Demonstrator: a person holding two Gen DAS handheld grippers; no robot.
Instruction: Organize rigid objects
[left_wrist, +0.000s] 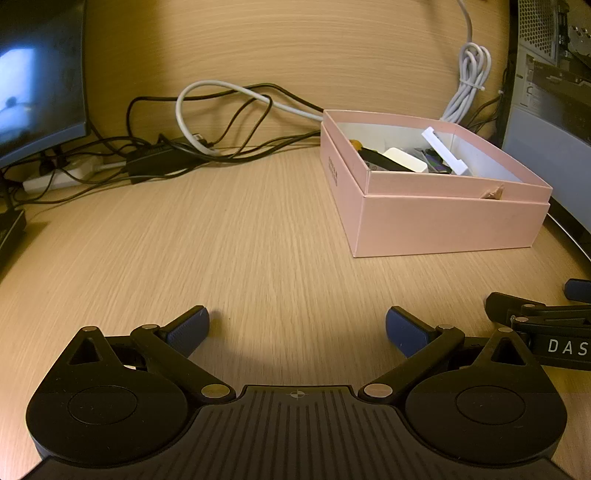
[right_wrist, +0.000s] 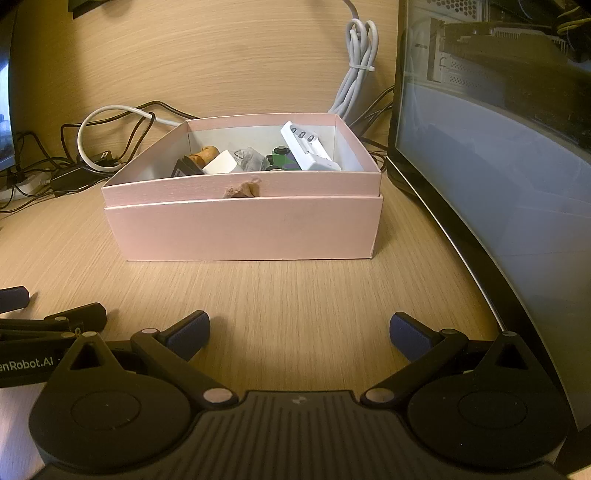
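A pink cardboard box (right_wrist: 243, 229) stands on the wooden desk, also in the left wrist view (left_wrist: 443, 225) at right. Inside lie several small items: a white battery charger (right_wrist: 306, 149), a white block (right_wrist: 219, 163), a green-purple item (right_wrist: 282, 157), a tan piece (right_wrist: 203, 153) and a black piece (right_wrist: 183, 169). My left gripper (left_wrist: 297, 330) is open and empty, low over bare desk, left of the box. My right gripper (right_wrist: 299, 332) is open and empty, in front of the box's near wall.
Tangled black and white cables (left_wrist: 192, 125) and a power strip (left_wrist: 51, 181) lie at the back left. A monitor (left_wrist: 37, 74) stands at left. A coiled white cable (right_wrist: 360, 62) hangs behind the box. A computer case (right_wrist: 498, 166) stands close at right.
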